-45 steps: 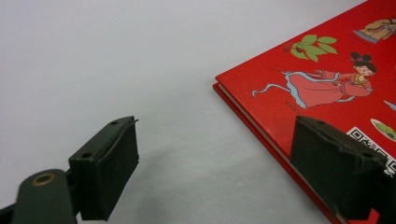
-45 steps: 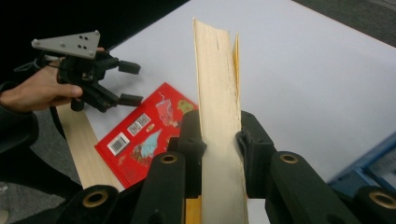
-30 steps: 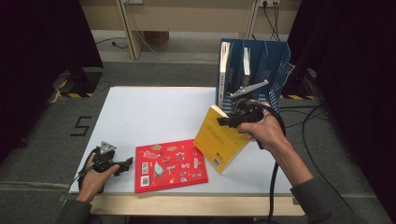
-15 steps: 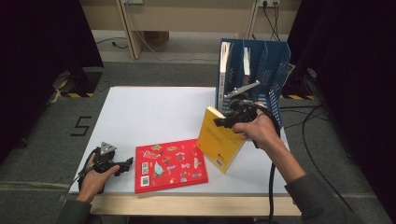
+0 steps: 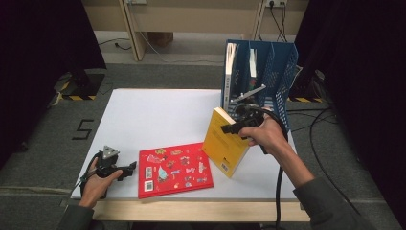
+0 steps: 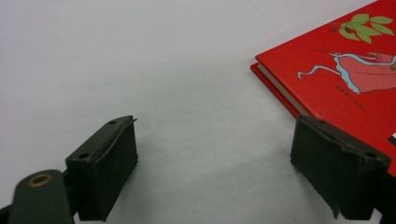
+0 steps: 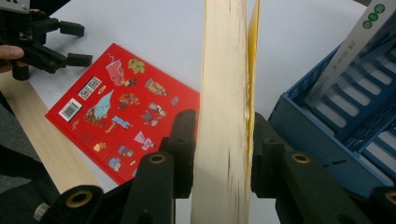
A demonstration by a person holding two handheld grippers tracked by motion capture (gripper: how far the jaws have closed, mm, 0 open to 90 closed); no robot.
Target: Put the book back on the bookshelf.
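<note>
A yellow book (image 5: 225,143) stands tilted on one lower corner at the table's right, its page edge (image 7: 224,93) running up between my right gripper's jaws. My right gripper (image 5: 230,128) grips its upper part; both pads still touch the book while the jaws have just been opening. Flat near the front edge lies a red picture book (image 5: 174,168), also seen past the yellow one (image 7: 126,112). My left gripper (image 5: 131,167) rests on the table just left of it, open, with bare table between its jaws (image 6: 215,163) and the red book's corner (image 6: 345,70) by the right jaw.
A blue file rack (image 5: 268,72) stands at the table's back right, close behind the yellow book, with a white-spined book (image 5: 231,62) upright in its left slot. The white tabletop (image 5: 158,115) stretches bare to the left. A wooden strip (image 5: 191,211) edges the front.
The yellow book and my right hand have shifted slightly left and down, toward the table. The left gripper and the red book have stayed put.
</note>
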